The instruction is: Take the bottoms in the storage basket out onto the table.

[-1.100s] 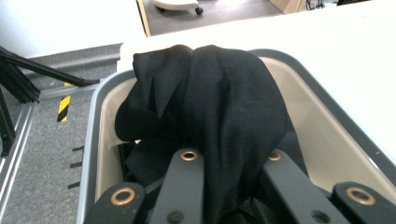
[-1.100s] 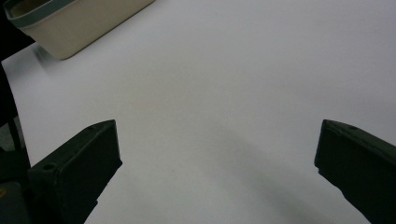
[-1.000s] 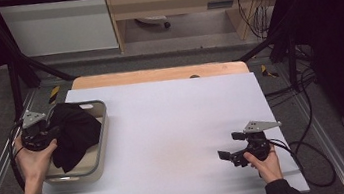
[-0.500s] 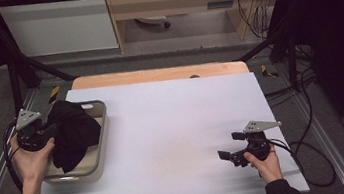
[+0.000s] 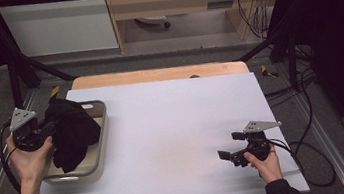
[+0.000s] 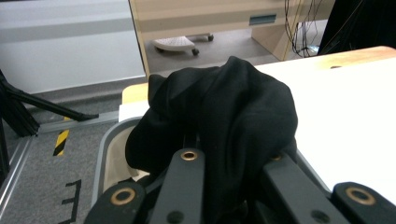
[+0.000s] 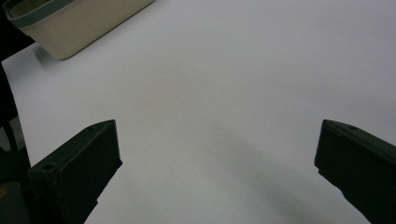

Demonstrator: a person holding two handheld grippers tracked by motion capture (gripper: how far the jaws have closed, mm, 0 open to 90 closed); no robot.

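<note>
Best to lift the black cloth [image 5: 71,133] straight up clear of the beige tub [image 5: 101,156] at the left edge of the worktop [image 5: 174,127], left gripper [image 5: 46,131] clamped on the bunched fabric, then carry rightward onto bare surface. Right gripper [image 5: 225,155] resting near right, jaws wide apart, empty. Nothing else on the surface; tub rim alone likely to snag trailing folds.

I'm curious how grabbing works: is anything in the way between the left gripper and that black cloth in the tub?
Nothing visible: the left gripper is already shut on the crumpled black cloth over the beige plastic tub.
</note>
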